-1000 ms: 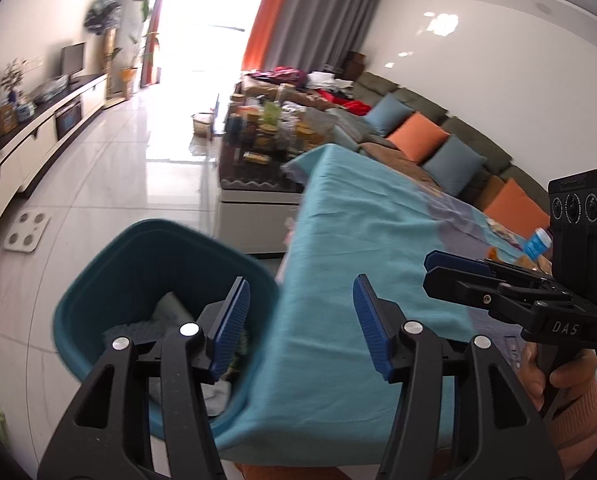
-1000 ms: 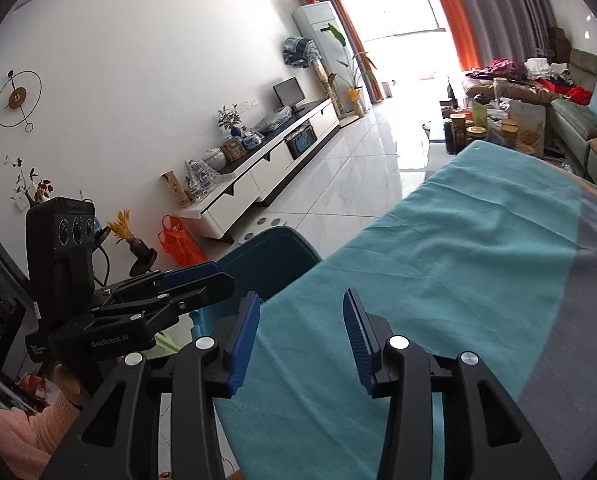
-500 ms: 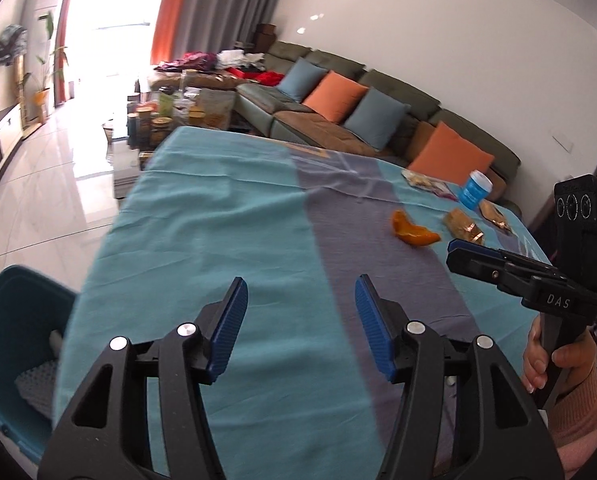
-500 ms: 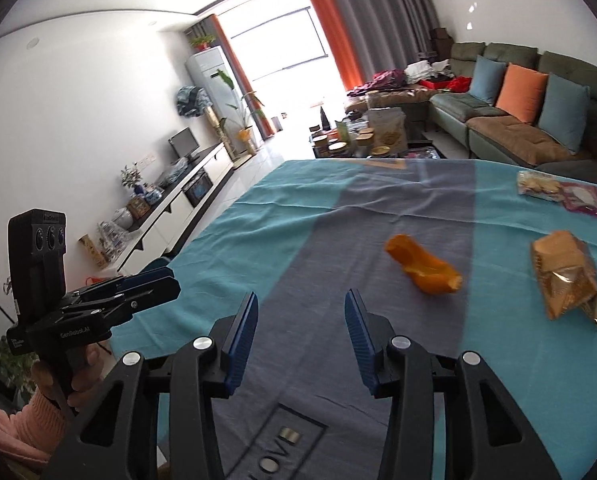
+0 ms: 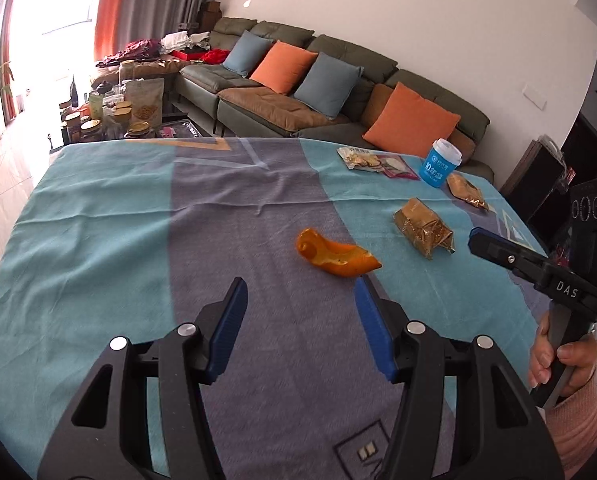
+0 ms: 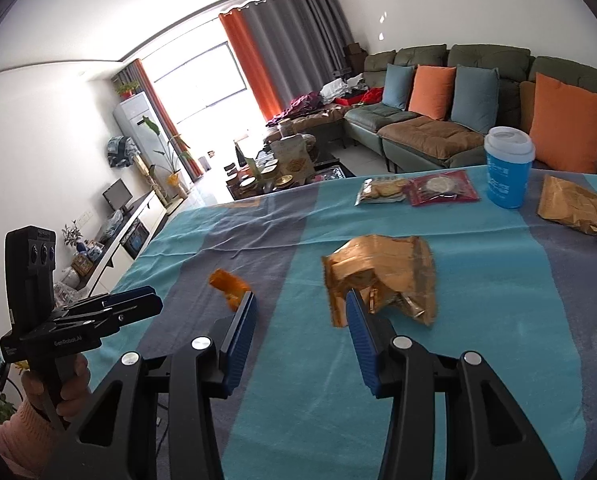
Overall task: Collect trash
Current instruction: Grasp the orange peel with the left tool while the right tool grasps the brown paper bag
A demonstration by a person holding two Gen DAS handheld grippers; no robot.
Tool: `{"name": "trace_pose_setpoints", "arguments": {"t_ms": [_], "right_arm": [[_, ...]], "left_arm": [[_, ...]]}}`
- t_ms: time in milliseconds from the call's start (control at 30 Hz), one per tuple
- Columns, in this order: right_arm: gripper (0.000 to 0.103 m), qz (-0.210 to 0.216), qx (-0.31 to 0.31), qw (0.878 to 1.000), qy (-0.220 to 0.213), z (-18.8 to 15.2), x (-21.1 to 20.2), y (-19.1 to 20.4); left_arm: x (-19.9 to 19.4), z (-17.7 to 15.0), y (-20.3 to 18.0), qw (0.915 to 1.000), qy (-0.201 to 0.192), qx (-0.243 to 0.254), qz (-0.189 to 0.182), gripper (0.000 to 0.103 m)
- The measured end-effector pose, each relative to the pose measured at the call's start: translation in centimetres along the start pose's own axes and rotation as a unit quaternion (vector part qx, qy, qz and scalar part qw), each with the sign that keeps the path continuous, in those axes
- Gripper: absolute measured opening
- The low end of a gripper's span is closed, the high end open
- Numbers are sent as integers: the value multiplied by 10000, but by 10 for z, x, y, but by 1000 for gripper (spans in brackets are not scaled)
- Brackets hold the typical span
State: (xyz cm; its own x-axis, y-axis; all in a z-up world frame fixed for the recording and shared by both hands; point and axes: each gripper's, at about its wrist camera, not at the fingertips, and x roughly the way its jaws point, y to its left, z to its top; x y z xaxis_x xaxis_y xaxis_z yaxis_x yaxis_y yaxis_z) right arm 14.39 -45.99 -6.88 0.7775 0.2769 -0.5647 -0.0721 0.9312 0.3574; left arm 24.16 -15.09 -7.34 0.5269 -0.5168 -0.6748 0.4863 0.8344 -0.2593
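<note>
Little looks collected yet; both the left gripper (image 5: 298,294) and right gripper (image 6: 300,308) hang spread, empty — orange peel (image 5: 335,255) at twelve o'clock, crumpled wrapper (image 6: 382,278) at one, both on the tablecloth (image 5: 98,240); more litter beyond.

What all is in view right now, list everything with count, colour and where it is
orange peel: 1, orange, middle of the table, just ahead of the left gripper
crumpled wrapper: 1, golden brown, ahead of the right gripper
second wrapper: 1, golden brown, far right, beside the cup
cup: 1, blue with white lid, far side
snack packets: 2, one pale, one red, far side, left of the cup
tablecloth: 1, teal and grey, over the table
sofa: 1, dark green, orange and blue cushions
left gripper: open, empty
right gripper: open, empty
</note>
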Motion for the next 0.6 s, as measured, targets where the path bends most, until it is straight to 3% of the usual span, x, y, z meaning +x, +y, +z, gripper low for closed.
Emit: {"name": "trace_pose_setpoints", "arguments": {"t_ms": [200, 600], "right_arm": [[47, -255, 230, 9994, -1, 7, 4, -34], [58, -157, 550, 9980, 260, 14, 31, -61]], "left_arm": [[34, 17, -4, 9997, 241, -64, 9, 55], [75, 27, -10, 9979, 620, -108, -117, 50]]}}
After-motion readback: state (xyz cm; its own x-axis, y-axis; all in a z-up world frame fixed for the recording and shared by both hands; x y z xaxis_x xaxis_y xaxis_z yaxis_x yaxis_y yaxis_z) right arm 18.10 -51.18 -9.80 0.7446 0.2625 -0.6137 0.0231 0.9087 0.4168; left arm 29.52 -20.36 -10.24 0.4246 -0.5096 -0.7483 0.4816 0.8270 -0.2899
